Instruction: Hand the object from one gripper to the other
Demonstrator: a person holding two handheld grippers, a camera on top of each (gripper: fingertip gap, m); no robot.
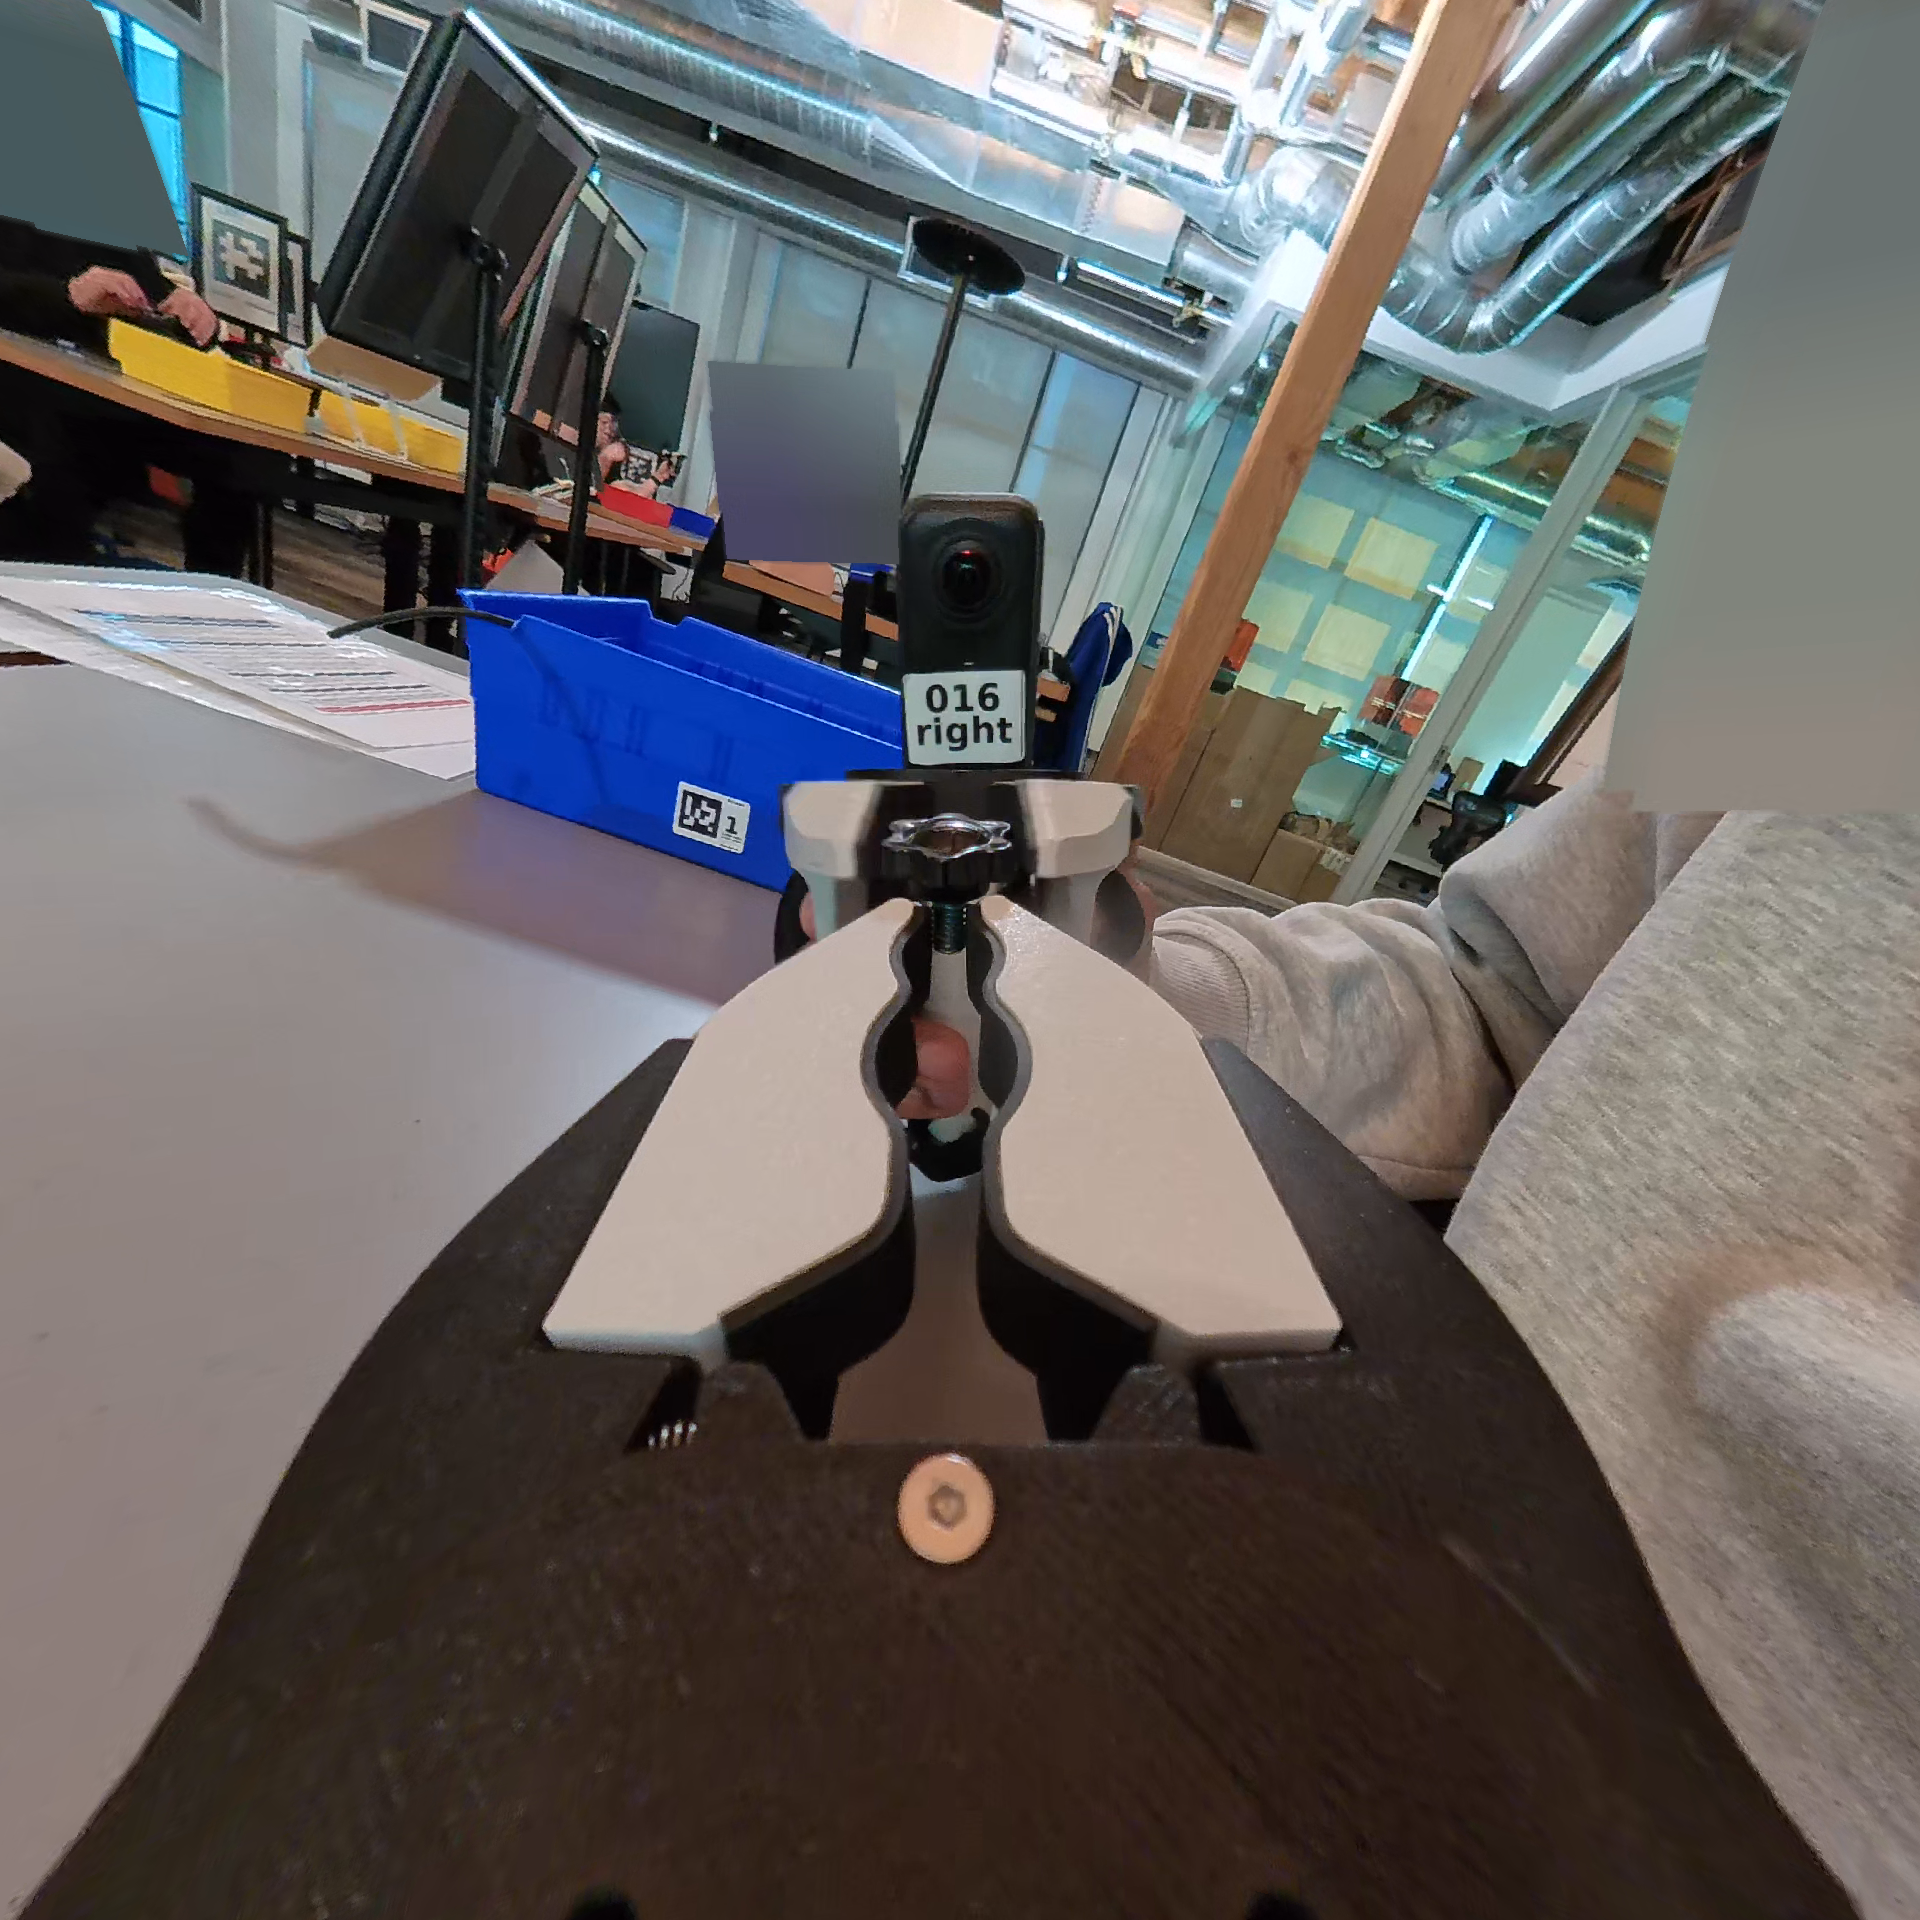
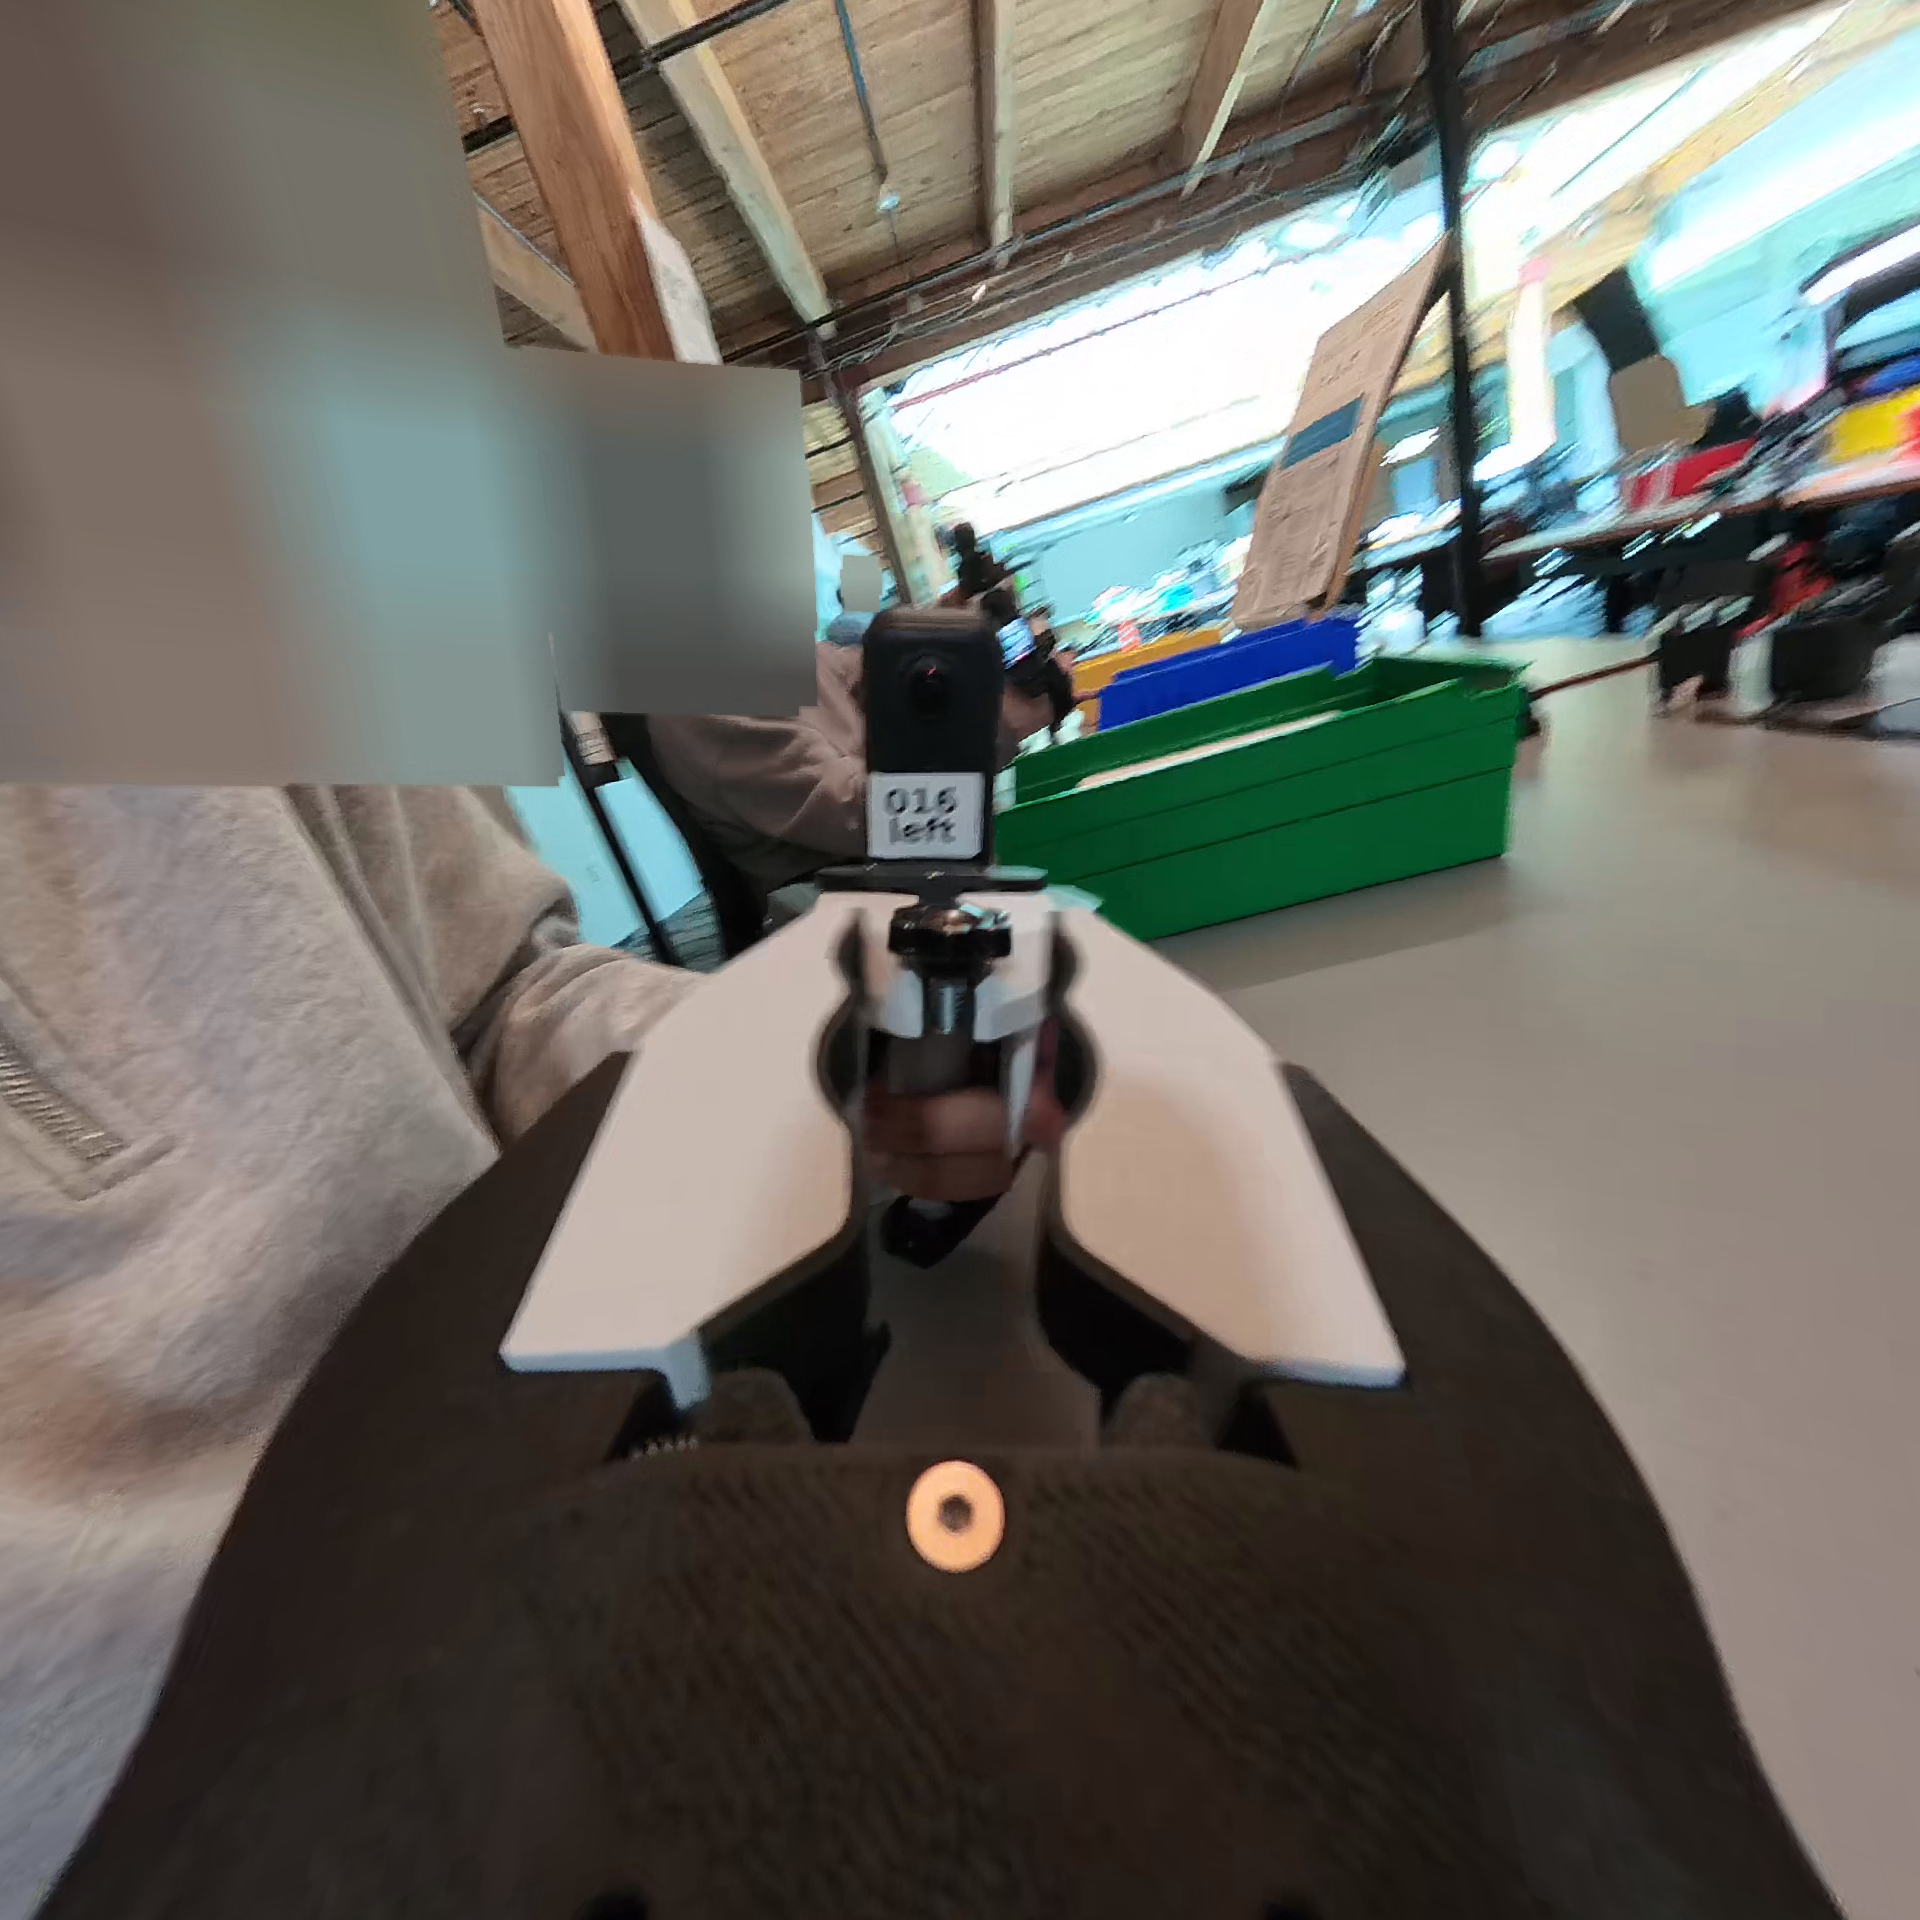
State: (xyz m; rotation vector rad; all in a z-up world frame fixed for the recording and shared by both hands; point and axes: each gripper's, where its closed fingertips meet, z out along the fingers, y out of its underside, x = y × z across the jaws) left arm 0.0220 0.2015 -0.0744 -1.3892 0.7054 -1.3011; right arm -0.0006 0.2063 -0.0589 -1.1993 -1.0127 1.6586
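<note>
My two grippers face each other tip to tip just above the grey table (image 1: pixel 260 987). In the left wrist view my left gripper (image 1: pixel 948 920) has its white fingers (image 1: pixel 790 1122) drawn close, with only a narrow slit between them. I see nothing held in it. My right gripper (image 1: pixel 951 844) stands straight ahead, its white fingers spread wide to either side of my left tips. In the right wrist view my right gripper (image 2: pixel 954 925) is open, and the narrow tips of the left gripper (image 2: pixel 948 1013) sit in its gap. No separate object shows in either view.
A blue bin (image 1: pixel 644 707) stands behind the right gripper, beside a printed sheet (image 1: pixel 260 655). A green bin (image 2: pixel 1299 790) stands behind the left gripper. The grey sleeves (image 1: pixel 1351 1018) and body of the person holding the grippers fill the near side. The tips of both grippers are at nearly the same place.
</note>
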